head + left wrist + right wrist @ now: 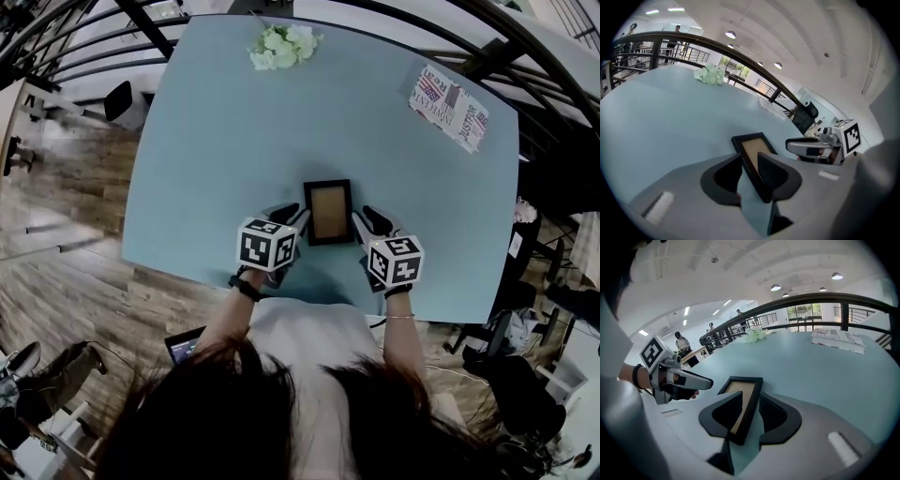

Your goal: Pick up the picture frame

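Observation:
A small black picture frame [328, 212] with a tan inset is at the near middle of the pale blue table [216, 141], either on it or just above it. My left gripper [298, 217] is shut on the frame's left edge. In the left gripper view the black edge [752, 145] runs between both pads. My right gripper [361, 220] is shut on the right edge, and the frame [740, 390] sits between its jaws in the right gripper view. Each gripper view also shows the other gripper [820, 145] [675, 376] across the frame.
A bunch of white flowers [284, 45] lies at the table's far edge. A newspaper [448, 105] lies at the far right corner. Dark railings ring the table. A black chair [117, 98] stands off its left side, over wooden floor.

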`<state>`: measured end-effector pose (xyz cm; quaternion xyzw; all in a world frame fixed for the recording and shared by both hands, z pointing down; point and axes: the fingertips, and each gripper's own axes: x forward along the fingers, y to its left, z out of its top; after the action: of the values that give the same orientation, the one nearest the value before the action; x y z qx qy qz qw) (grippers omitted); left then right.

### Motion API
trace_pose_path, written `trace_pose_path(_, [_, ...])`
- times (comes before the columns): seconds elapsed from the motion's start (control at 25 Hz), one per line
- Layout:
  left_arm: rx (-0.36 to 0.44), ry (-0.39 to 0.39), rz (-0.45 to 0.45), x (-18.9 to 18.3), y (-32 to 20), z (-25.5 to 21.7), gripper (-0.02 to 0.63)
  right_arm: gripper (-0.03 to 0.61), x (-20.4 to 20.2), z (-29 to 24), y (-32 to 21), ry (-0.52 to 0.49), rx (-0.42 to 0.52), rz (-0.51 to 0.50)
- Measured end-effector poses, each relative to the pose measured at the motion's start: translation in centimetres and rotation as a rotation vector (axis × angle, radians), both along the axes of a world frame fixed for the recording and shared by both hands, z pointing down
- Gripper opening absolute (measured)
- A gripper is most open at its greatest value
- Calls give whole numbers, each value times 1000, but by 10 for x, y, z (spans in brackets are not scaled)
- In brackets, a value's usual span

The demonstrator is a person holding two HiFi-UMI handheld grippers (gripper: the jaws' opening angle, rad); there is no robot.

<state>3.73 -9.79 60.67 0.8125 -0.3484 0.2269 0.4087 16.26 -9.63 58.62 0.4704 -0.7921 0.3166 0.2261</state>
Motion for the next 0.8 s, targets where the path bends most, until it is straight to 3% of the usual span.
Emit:
trace_pose_path(0.48, [-153, 44, -32, 11, 7, 24, 126, 89, -3, 32, 3, -77, -117, 19])
trace_pose_path(0.56, [-168, 45, -31, 13, 8, 26, 154, 89, -4, 33, 2, -84, -120, 21])
trace_pose_path(0.8, [-166, -8, -50, 13, 8, 32, 156, 89, -6, 35, 1, -123, -136, 22])
